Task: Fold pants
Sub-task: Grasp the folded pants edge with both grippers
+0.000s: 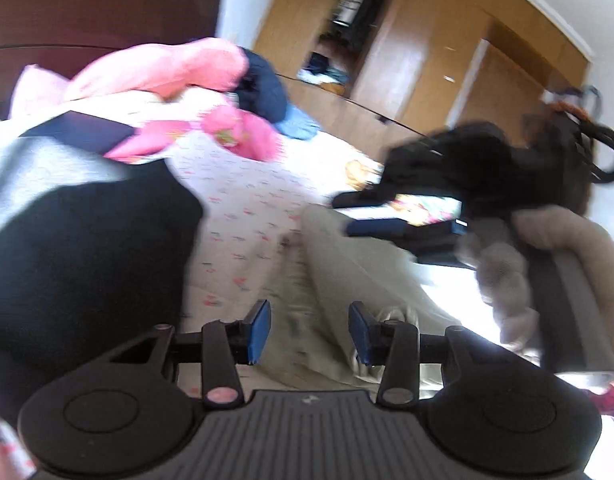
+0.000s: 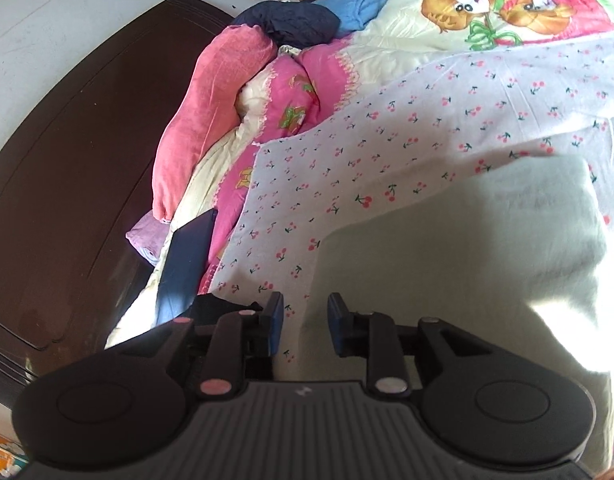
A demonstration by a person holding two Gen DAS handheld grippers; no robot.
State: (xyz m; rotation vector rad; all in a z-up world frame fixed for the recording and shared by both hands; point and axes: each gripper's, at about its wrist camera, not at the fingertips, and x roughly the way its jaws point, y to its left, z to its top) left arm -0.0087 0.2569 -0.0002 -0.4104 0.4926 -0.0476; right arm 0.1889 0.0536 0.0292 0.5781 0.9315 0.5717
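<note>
Beige pants (image 2: 447,264), soft rumpled cloth, cherry-print sheet (image 2: 387,132)

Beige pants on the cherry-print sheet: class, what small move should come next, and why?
Probably lower the left gripper onto the beige pants and close. Both grippers' jaws stand open and empty, and the pants lie right under the left one, on the cherry-print sheet.
</note>
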